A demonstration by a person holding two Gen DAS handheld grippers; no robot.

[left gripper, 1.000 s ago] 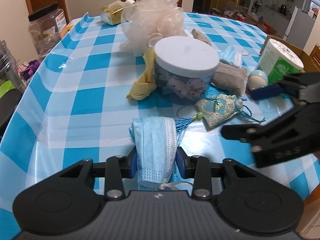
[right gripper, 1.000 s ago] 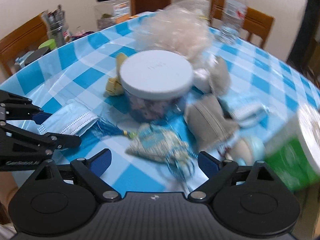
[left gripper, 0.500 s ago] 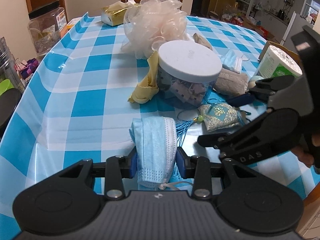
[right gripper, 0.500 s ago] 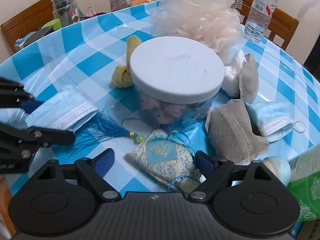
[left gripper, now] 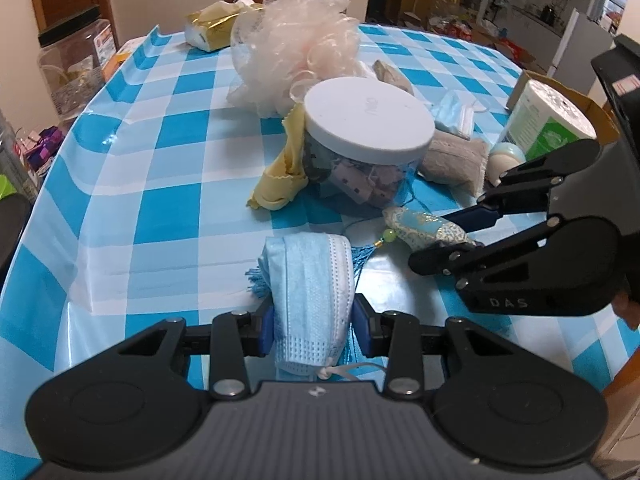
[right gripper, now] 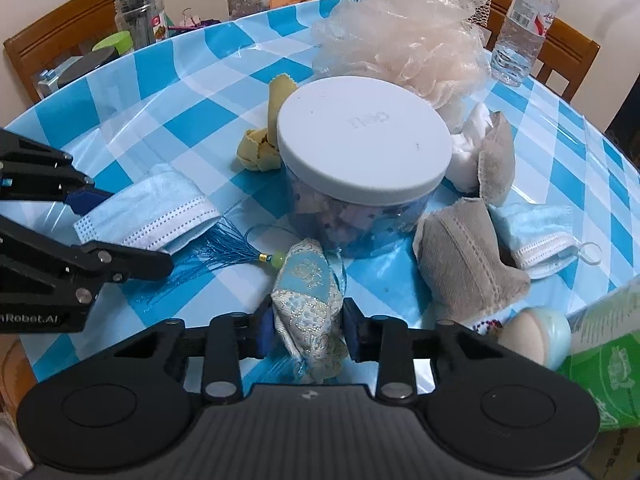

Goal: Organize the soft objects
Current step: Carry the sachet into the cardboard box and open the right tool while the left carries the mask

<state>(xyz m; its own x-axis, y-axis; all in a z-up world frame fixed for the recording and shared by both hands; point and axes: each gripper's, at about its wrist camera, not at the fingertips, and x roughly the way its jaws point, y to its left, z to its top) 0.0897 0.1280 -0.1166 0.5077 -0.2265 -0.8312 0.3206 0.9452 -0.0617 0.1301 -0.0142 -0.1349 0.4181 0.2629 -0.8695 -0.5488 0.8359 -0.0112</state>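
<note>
- Left tool [left gripper: 312, 330], at the bottom centre of the left wrist view, is clamping a folded blue face mask [left gripper: 310, 292] between its blue pads; the mask is standing up out of the jaws, with its white ear loop hanging near the bottom of the frame.
- Right tool [right gripper: 307, 330], at the bottom centre of the right wrist view, has just been closing its jaws and is now pinching a blue brocade sachet [right gripper: 310, 304], which is bunching up between the pads.
- Trailing from the sachet toward the left of that frame are a green bead [right gripper: 278, 257] and a blue tassel [right gripper: 224, 250], which is lying on the tabletop [right gripper: 160, 128] just beside the mask.
- Sitting at the centre of the frame, just behind the sachet, is a clear round jar [right gripper: 360, 176] with a white lid.
- Lying at the lower right of the frame, beside the jar, is a grey cloth pouch [right gripper: 464, 264], and a second blue mask [right gripper: 536, 236] is lying just right of it.
- Resting against the jar's left side is a crumpled yellow cloth [right gripper: 264, 136].
- Rising behind the jar, in the upper middle of the frame, is a pale pink mesh bath pouf [right gripper: 404, 40].
- Standing at the upper right, near the tabletop's far edge, is a clear water bottle [right gripper: 524, 24].
</note>
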